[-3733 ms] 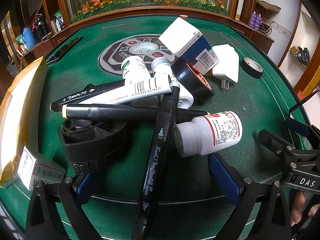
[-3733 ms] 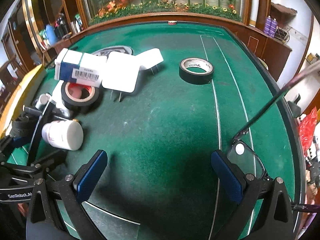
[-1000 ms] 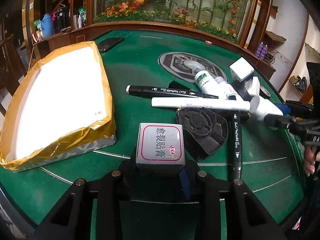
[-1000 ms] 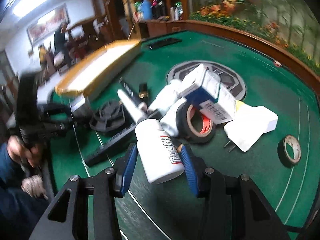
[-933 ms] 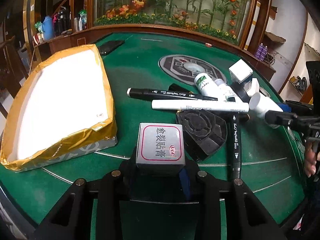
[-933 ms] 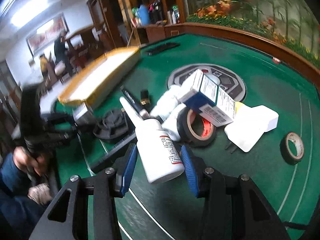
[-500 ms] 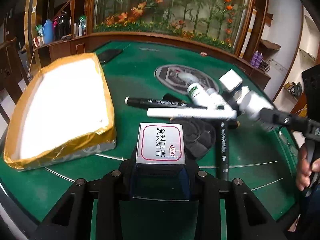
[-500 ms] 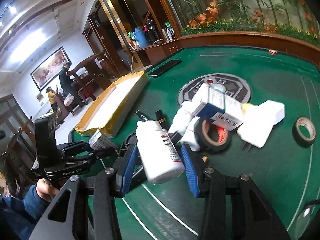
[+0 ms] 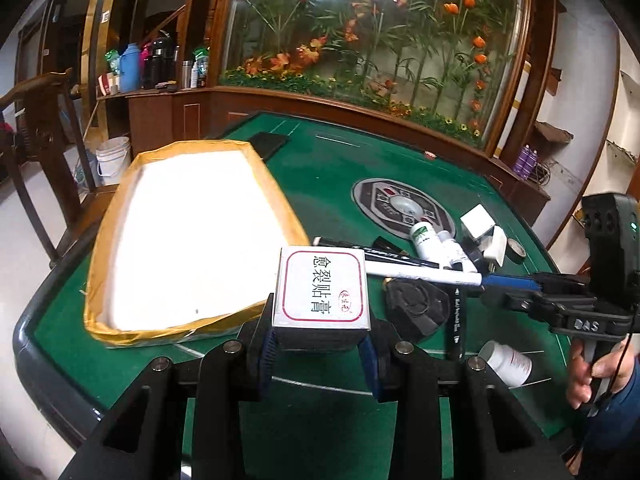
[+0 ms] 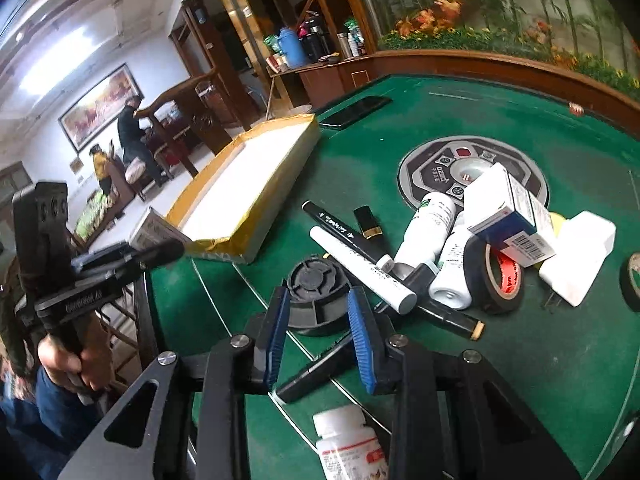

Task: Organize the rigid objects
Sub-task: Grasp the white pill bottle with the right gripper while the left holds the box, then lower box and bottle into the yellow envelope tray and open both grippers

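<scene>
My left gripper [image 9: 318, 350] is shut on a small grey box with a red-framed label [image 9: 322, 290], held above the table near the front corner of a yellow-taped tray with a white inside [image 9: 188, 236]. My right gripper [image 10: 320, 336] is open and empty, raised over the green table. The white pill bottle with a red label [image 10: 350, 446] lies on the felt below it, also in the left wrist view [image 9: 506, 362]. A pile of black and white markers [image 10: 360, 264], white bottles [image 10: 430, 228], black tape [image 10: 498, 276] and a blue-white box [image 10: 508, 210] lies beyond.
A black round part [image 10: 316, 294] sits just past the right gripper. A white plug [image 10: 578, 256], a second tape roll [image 10: 632, 280] and a phone [image 10: 356, 110] lie on the table [image 10: 540, 360]. The table edge is close on the left [image 9: 28, 332].
The right gripper has opened and the white pill bottle has dropped onto the felt below it. The left gripper has risen with the grey box, nearer the tray.
</scene>
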`<state>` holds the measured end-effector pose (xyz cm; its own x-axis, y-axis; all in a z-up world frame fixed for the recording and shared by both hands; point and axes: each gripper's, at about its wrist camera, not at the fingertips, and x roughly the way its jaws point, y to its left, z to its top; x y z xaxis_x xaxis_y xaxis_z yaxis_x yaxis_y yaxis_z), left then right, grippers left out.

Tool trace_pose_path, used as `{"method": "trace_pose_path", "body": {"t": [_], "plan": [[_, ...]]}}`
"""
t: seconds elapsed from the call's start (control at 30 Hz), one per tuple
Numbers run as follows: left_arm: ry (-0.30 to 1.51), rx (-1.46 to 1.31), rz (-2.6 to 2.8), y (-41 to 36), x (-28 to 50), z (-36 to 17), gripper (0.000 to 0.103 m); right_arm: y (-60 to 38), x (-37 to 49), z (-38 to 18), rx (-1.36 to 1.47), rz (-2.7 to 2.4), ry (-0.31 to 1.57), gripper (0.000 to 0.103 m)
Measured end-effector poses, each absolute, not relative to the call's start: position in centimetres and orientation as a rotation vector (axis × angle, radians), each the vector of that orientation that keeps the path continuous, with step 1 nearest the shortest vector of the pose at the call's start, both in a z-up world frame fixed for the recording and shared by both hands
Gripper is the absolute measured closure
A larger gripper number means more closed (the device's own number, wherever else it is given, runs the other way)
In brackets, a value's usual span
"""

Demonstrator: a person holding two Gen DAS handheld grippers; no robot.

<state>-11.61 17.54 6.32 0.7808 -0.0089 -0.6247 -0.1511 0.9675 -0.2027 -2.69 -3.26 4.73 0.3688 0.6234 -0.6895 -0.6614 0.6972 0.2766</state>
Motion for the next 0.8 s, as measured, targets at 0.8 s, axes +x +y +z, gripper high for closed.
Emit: {"method": "trace_pose_path", "body": {"t": [0.8], "plan": [[0.639,-0.284,0.117,20.7,-12.1,7.5,0.066,-3.2,-6.5,4.4,-0.334,0.901,0.924,0.069]]}}
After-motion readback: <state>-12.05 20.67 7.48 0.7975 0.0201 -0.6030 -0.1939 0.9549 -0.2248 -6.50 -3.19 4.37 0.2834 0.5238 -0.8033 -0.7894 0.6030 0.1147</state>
